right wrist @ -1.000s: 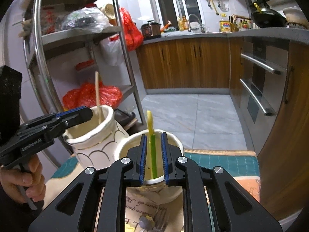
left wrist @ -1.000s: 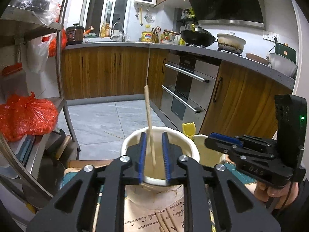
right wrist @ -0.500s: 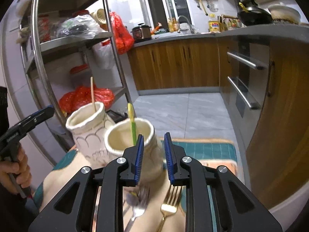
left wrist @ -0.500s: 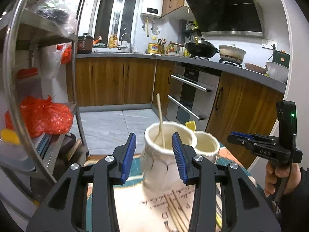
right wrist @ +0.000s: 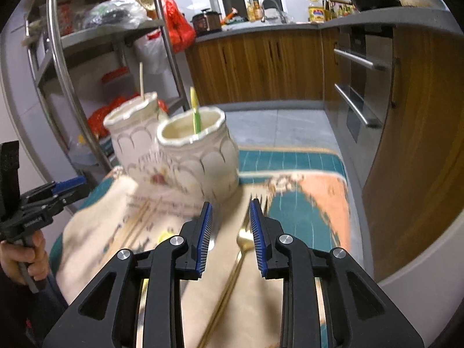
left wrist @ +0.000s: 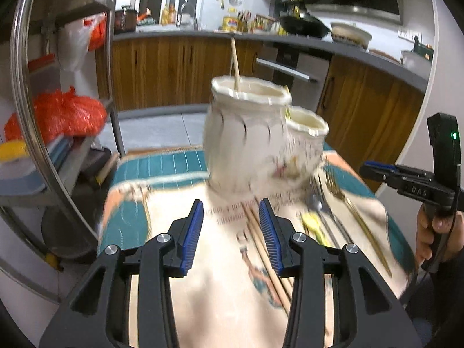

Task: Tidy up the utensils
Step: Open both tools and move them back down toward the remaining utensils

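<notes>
Your left gripper (left wrist: 230, 233) stands spread and empty over the cloth-covered worktop (left wrist: 162, 162), a second ago pinching the chopstick above the jar, now pulled back and lower. Just past its tips lie the loose chopsticks (left wrist: 262, 243) on the cloth. Your right gripper (right wrist: 230, 230) has let go too: its jaws are opening with nothing pinched, and the gold fork (right wrist: 232, 272) lies on the cloth below and between them (not gripped).

Toward the worktop's right edge, in the left view, a silver spoon (left wrist: 319, 206) and a yellow utensil (left wrist: 311, 223) lie beside that fork, all waiting.

Farther on, near the far edge, the two jars stand touching. The tall jar (left wrist: 246, 136) now holds the dropped chopstick (left wrist: 235, 61), leaning on its rim. The short jar (right wrist: 200, 156) holds the green-and-yellow utensil (right wrist: 195, 113), upright.

So one piece per jar looks delivered, and both hands have come back toward the pile; I judge the next pick is chopsticks for your left, fork for your right
</notes>
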### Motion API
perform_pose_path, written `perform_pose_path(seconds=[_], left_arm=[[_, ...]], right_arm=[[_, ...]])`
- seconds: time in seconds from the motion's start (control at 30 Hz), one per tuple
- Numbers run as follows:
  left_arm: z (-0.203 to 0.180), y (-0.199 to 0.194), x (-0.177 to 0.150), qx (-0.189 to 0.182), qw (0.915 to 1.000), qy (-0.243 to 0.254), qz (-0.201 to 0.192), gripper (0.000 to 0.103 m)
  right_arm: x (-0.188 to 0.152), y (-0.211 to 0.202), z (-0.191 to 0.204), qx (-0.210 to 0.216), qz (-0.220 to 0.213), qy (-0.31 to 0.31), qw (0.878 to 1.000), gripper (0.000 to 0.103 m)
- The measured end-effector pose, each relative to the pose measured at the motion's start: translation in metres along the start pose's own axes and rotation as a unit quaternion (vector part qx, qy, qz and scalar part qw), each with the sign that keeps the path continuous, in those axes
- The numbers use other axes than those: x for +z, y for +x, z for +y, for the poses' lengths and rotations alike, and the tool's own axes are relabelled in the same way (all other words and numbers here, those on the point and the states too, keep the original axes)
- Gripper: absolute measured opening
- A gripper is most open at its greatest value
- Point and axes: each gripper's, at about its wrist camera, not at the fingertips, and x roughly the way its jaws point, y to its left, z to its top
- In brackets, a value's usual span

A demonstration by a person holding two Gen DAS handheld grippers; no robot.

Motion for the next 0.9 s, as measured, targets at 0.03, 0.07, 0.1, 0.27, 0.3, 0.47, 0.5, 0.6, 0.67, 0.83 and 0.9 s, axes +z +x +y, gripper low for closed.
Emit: perform_pose_path(seconds=[0.03, 0.07, 0.1, 0.27, 0.3, 0.47, 0.5, 0.6, 0.67, 0.83, 0.9], left_arm=[[-0.002, 0.001, -0.004, 0.001, 1.0000, 0.001, 0.005, 0.040], [-0.003, 0.001, -0.008, 0.002, 0.9999, 0.002, 0.010, 0.040], [-0.005, 0.003, -0.012, 0.002, 0.9998, 0.004, 0.017, 0.040], [-0.016, 0.009, -0.033, 0.003, 0.9987, 0.019, 0.047, 0.040], [-0.018, 0.010, -0.035, 0.002, 0.9985, 0.021, 0.051, 0.040], [-0.025, 0.012, -0.043, -0.006, 0.9975, 0.027, 0.065, 0.040], [-0.027, 0.013, -0.043, -0.006, 0.9973, 0.029, 0.067, 0.040], [-0.032, 0.018, -0.047, -0.004, 0.9962, 0.038, 0.078, 0.040], [-0.033, 0.022, -0.048, -0.002, 0.9956, 0.042, 0.084, 0.040], [-0.033, 0.025, -0.047, 0.004, 0.9948, 0.047, 0.090, 0.040], [-0.032, 0.026, -0.046, 0.005, 0.9944, 0.050, 0.093, 0.038]], right_arm=[[-0.003, 0.000, -0.001, -0.001, 0.005, 0.000, 1.000, 0.028], [-0.007, 0.000, -0.001, -0.003, 0.010, 0.000, 1.000, 0.028], [-0.011, 0.001, -0.002, -0.004, 0.015, 0.001, 1.000, 0.028], [-0.026, 0.007, -0.002, -0.008, 0.039, 0.000, 0.999, 0.028], [-0.029, 0.009, -0.001, -0.008, 0.044, -0.001, 0.999, 0.028], [-0.032, 0.013, 0.003, -0.008, 0.057, -0.008, 0.998, 0.028], [-0.034, 0.015, 0.004, -0.008, 0.059, -0.009, 0.998, 0.028], [-0.034, 0.016, 0.005, -0.009, 0.063, -0.011, 0.998, 0.028], [-0.034, 0.018, 0.005, -0.009, 0.069, -0.013, 0.998, 0.028], [-0.035, 0.026, 0.007, -0.011, 0.088, -0.019, 0.996, 0.028], [-0.033, 0.028, 0.007, -0.013, 0.092, -0.025, 0.995, 0.024]])
